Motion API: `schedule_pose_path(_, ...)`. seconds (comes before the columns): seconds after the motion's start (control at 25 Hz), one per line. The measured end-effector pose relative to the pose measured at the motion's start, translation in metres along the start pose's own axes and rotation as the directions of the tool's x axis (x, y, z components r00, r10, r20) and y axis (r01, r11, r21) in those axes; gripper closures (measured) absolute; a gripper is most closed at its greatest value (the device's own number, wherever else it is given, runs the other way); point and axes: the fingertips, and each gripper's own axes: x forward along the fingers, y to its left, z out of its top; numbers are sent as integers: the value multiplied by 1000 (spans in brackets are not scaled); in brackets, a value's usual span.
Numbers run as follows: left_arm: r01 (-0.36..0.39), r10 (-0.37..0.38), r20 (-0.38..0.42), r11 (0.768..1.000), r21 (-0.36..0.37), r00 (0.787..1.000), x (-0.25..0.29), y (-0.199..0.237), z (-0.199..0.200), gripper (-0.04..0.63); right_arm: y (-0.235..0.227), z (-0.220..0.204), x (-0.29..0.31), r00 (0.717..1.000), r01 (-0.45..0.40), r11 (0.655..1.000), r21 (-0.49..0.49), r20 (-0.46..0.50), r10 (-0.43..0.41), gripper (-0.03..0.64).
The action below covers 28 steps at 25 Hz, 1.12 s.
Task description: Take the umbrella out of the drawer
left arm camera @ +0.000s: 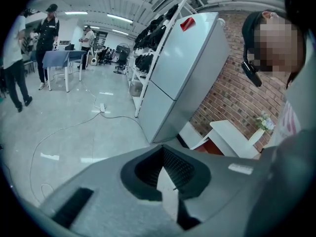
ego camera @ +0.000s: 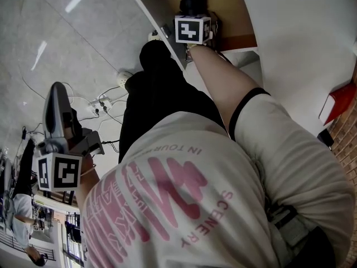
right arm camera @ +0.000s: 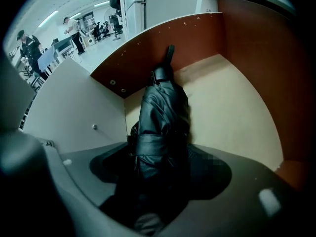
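Pinching the folded black umbrella [right arm camera: 163,107] lying inside the drawer [right arm camera: 237,117], the right gripper [right arm camera: 159,167] may snag its far end on the drawer wall if lifted askew, while the left gripper [left arm camera: 164,164] hangs empty, jaws together.

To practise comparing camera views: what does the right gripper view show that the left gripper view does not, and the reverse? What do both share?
Only the right gripper view: the black folded umbrella, held in the fingers of the right gripper, lying in the open drawer.
Only the left gripper view: the left gripper, fingers together on nothing, a tall white cabinet, a brick wall and a cable on the floor.
Both: people standing in the bright hall behind.
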Motion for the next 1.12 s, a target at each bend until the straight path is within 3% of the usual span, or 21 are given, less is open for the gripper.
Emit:
schedule_pose_path(0.24,15,-14,-5,1000,4,1000,6,-2,-1,591,-4,0,1,998,54,998,-30,22,-53,270)
schedule_pose_path(0.76,80,-81,-14,997,-4,997,8,-19,-16,591,-2,3,-2,1000,9,998,-67,11,-9,324)
schedule_pose_path(1.12,95,-95,25,995,-2,995,-8,-19,-14,591,1,-6,-10,998,-33,998,-52,-58,30,339)
